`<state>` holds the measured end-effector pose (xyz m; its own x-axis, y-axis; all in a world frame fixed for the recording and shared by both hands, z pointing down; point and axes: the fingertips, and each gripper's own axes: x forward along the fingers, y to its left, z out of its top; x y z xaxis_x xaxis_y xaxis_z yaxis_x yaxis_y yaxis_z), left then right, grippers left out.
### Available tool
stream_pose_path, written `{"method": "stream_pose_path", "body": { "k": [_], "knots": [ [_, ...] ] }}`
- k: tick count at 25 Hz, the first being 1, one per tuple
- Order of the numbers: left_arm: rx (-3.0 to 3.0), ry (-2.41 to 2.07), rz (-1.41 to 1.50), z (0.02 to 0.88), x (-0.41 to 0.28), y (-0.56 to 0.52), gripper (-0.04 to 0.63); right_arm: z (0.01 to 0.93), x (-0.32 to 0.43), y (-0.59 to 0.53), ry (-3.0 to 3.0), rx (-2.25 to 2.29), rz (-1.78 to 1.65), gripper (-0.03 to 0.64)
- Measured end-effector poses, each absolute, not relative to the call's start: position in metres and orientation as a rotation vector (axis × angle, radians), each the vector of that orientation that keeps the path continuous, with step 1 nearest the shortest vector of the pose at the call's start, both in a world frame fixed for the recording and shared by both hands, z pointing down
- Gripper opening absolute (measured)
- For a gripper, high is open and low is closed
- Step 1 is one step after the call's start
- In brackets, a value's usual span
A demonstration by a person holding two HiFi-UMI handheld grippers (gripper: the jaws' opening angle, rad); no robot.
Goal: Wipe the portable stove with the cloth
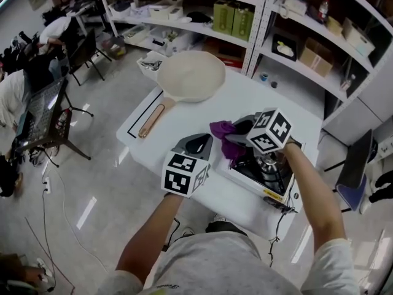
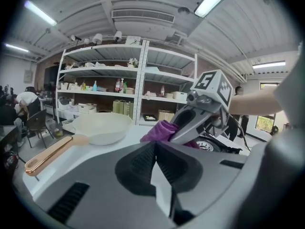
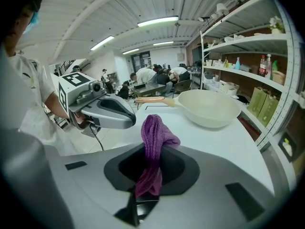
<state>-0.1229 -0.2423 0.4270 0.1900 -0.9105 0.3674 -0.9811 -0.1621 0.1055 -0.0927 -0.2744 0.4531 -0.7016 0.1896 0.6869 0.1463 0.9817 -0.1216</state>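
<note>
While the right gripper (image 3: pixel 148 185) pinches the purple cloth (image 3: pixel 153 132) tight, the cloth hangs at the portable stove's (image 1: pixel 263 174) left side, on the table's (image 1: pixel 184 118) near right edge. Left gripper (image 2: pixel 155 163) just beside it, jaws pressed together on nothing. Cream frying pan (image 1: pixel 190 75) sits at the far edge.

White metal shelving (image 1: pixel 253 26) stacked with boxes along the back, a white table (image 1: pixel 196 115) in the middle, glossy pale grey floor (image 1: pixel 104 183) catching reflections, a black chair (image 1: pixel 359 155) off to the right, long tube lights (image 2: pixel 215 0) on a ribbed white ceiling (image 2: pixel 71 11)
</note>
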Motion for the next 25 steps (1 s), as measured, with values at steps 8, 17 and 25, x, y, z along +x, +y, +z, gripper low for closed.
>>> {"method": "stream_pose_path", "body": {
  "k": [8,17,25],
  "knots": [
    [2.146,-1.785,0.336,0.433,-0.109,-0.268,0.003,0.458,-0.089,-0.315,-2.393,-0.184,0.104,0.063],
    [2.118,-1.784,0.372,0.442,-0.103,-0.290,0.003,0.453,-0.083,-0.369,-2.432,-0.088,0.102,0.063],
    [2.101,-1.788,0.395,0.445,-0.096,-0.307,0.003,0.455,-0.080,-0.405,-2.480,-0.010,0.144,0.063]
  ]
}}
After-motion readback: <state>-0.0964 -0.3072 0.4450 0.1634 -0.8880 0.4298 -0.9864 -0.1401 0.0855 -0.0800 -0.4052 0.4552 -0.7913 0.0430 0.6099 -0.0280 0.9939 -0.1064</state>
